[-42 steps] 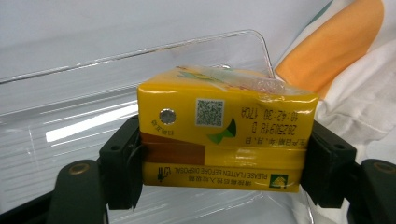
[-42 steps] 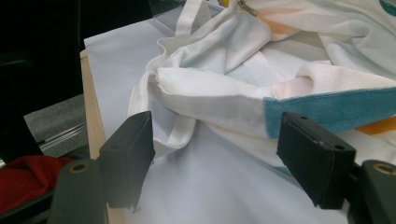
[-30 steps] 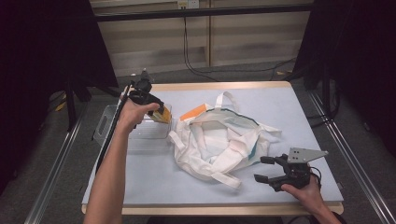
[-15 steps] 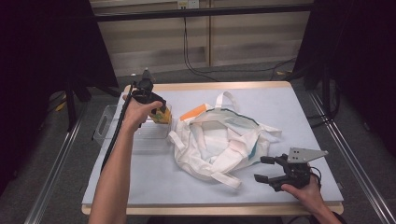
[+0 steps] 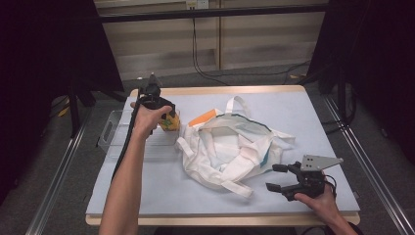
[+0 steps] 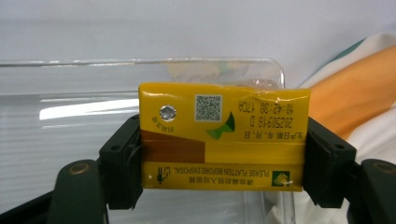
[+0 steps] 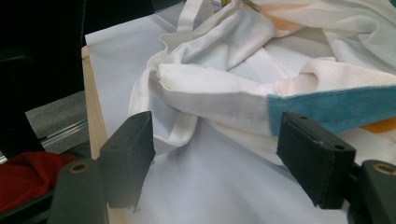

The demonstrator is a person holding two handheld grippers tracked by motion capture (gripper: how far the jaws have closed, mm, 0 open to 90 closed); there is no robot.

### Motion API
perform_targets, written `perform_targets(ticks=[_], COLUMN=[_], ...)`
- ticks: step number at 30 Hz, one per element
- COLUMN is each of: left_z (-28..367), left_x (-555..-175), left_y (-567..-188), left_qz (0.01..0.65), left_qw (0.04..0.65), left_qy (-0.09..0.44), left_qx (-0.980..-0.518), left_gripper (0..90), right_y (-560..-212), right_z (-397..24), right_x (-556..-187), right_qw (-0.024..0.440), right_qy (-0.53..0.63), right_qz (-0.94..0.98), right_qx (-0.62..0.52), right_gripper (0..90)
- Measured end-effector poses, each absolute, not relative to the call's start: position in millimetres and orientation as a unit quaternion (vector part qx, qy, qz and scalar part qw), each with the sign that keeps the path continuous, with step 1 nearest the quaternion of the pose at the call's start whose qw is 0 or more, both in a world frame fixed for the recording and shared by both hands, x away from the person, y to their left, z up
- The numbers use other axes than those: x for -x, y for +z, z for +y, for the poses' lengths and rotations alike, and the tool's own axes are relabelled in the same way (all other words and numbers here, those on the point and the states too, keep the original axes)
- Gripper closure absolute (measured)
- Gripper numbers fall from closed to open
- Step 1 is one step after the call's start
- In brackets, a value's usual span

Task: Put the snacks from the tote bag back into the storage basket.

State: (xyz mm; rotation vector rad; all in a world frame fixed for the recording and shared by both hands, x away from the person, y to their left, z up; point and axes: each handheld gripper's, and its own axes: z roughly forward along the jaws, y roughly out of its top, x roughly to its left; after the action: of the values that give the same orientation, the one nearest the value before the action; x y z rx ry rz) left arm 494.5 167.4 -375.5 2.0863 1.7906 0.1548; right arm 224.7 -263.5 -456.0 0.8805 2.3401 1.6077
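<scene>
so the left gripper (image 5: 157,108) is clamped on a yellow drink carton (image 6: 223,135), jaws squeezing it from both narrow sides. in the left gripper view the carton's long axis runs straight across from jaw to jaw, print upside down, foil straw hole at about 10 o'clock on its face. it's held just over the near wall of the clear plastic tray (image 5: 113,128), and the tray floor shows behind and below it.

the thing that matters: the white tote bag (image 5: 230,152) lies at about 4 o'clock from the carton in the high view, just beside the tray's right end. in the left gripper view the bag's orange patch (image 6: 348,100) peeks in at 3 o'clock, so the way to the bag is sideways along the carton's long axis, not forward.

the right gripper (image 5: 283,178) sits at the bag's 4 o'clock near the front table (image 5: 313,107) edge, jaws spread wide with nothing between them. in its own view the bag's folded hem and teal trim (image 7: 327,105) lie just ahead at 12 o'clock, not touching the pads. i'd guess it's much nearer the bag opening, so it's the one to lift the rim while the left brings the carton over.
</scene>
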Motion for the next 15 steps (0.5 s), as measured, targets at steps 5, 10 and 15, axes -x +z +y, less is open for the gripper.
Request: perform_targets(ticks=[5, 10, 15], left_z=[163, 155, 156], left_x=[-495, -495, -495], left_y=[-379, -383, -384], left_qz=[0.637, 0.629, 0.629], left_qw=[0.196, 0.199, 0.211], left_qy=[0.048, 0.068, 0.067], left_qx=[-0.744, -0.748, -0.745], left_gripper=[26.8, 25.4, 25.1], right_y=[-456, -457, -456], right_z=[-264, -263, -263], right_x=[-226, -225, -224], right_qw=[0.084, 0.08, 0.079], right_qy=[0.538, 0.537, 0.536], right_qz=[0.784, 0.787, 0.788], right_qx=[-0.296, -0.293, -0.292], right_gripper=[26.8, 28.7, 28.7])
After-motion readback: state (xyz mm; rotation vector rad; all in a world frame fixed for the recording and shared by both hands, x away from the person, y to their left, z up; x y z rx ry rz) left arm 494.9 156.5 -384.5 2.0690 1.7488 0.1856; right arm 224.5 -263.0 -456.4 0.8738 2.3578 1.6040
